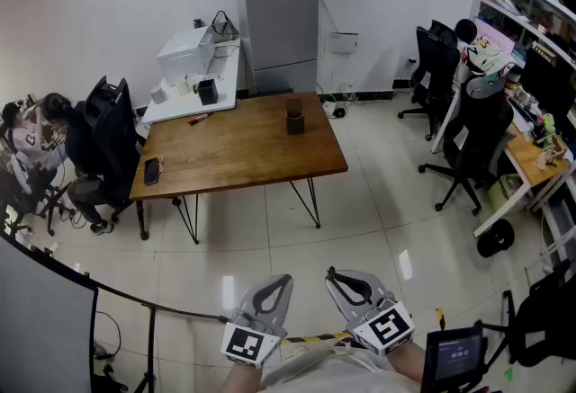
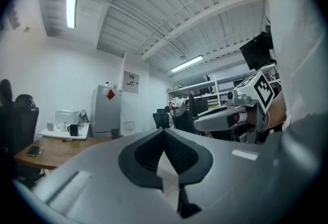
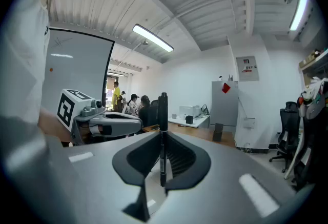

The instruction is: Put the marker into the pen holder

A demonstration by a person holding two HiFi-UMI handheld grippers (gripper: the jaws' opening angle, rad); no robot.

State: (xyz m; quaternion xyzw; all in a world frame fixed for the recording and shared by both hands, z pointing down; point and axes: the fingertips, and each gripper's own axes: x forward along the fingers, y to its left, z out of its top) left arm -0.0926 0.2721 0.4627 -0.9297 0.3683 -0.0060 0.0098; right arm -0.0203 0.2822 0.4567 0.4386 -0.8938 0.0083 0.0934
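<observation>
A black marker stands upright between the jaws of my right gripper, which is shut on it. My left gripper is shut with nothing between its jaws. In the head view both grippers, left and right, are held low over the tiled floor, well short of the table. The dark pen holder stands on the far right part of the wooden table. The pen holder also shows far ahead in the right gripper view, and the same pen holder in the left gripper view.
A phone lies on the table's left edge. Behind it a white desk holds a printer, a cup and a red pen. A grey fridge stands at the back wall. Office chairs are at the right, seated people at the left.
</observation>
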